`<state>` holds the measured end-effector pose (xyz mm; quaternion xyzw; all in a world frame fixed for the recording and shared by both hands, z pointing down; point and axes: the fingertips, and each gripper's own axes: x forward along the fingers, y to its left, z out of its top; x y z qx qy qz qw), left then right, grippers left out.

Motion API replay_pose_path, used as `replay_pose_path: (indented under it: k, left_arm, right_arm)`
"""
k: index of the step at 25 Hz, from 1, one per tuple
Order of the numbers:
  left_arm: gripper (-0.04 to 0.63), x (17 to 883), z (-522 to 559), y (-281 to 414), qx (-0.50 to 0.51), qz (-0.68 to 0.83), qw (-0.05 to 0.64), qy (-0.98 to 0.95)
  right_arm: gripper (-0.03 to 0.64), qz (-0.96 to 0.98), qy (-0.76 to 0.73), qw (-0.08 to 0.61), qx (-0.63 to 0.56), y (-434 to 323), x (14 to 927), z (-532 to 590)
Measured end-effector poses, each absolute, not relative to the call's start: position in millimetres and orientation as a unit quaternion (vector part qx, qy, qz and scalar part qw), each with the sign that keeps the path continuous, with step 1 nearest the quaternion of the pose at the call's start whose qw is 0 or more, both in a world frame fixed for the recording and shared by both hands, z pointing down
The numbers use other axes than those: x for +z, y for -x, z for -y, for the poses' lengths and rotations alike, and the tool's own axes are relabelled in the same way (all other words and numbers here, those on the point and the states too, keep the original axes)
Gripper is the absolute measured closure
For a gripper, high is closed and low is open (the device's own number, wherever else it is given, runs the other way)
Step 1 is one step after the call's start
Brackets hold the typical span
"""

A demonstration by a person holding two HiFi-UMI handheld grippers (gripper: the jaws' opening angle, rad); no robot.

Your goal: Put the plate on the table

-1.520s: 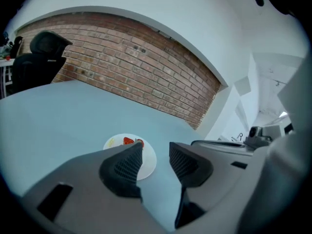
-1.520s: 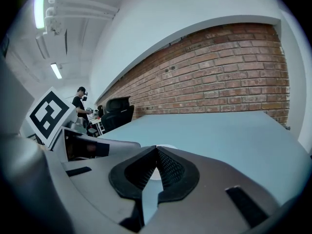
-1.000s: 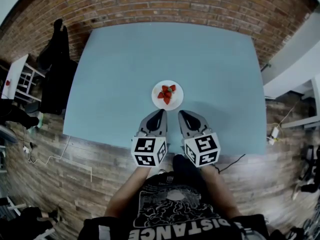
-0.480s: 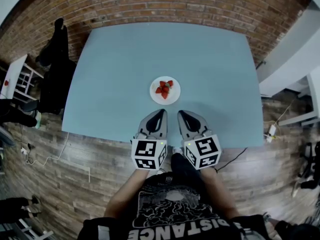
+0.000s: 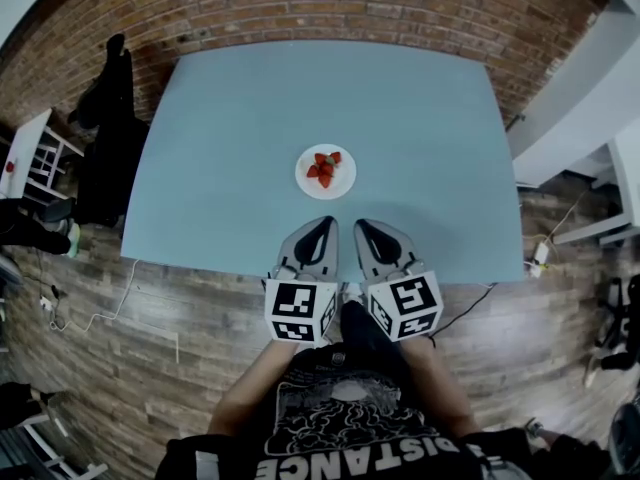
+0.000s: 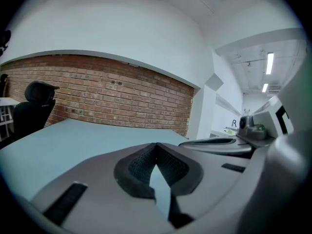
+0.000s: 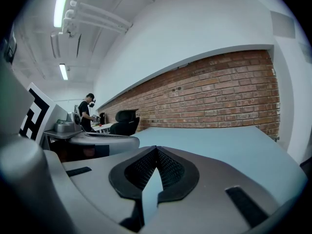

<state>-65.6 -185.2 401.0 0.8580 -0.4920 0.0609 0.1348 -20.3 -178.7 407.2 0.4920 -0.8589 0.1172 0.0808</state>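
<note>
Plate [image 5: 325, 172]: white, round, flat on light blue table [image 5: 220, 148], about mid-surface, loaded with strawberries [image 5: 322, 167].

Far left: white shelf unit [image 5: 40, 153] on wood-plank floor [image 5: 150, 318]. Next to it, black office chair [image 5: 105, 118], close to table's left edge. Brick wall [image 5: 330, 3] running along table's far side. Table top matte, even in colour.

Centre, at near edge: left gripper [image 5: 324, 224] and right gripper [image 5: 362, 226] side by side, tips over table's near strip, apart from plate, pointing roughly toward it. Left gripper jaws pressed tip to tip, gripping nothing. Right gripper jaws likewise closed, empty.

Right: white partition [image 5: 580, 88] beyond table's right edge, dark cable [image 5: 468, 320] trailing on floor near table's near right corner. In the right gripper view, a person [image 7: 87, 113] standing far off at a desk under ceiling strip lights [image 7: 62, 6].
</note>
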Motion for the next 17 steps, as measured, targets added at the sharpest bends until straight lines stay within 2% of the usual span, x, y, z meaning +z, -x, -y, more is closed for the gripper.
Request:
replay_pose_path:
  k: [17]
  left_arm:
    - [0.594, 399.5, 172.6, 50.8, 0.068, 0.479, 0.121, -0.867]
  right_arm:
    - [0.609, 0.85, -0.508, 0.077, 0.115, 6.6, 405.0, 166.7]
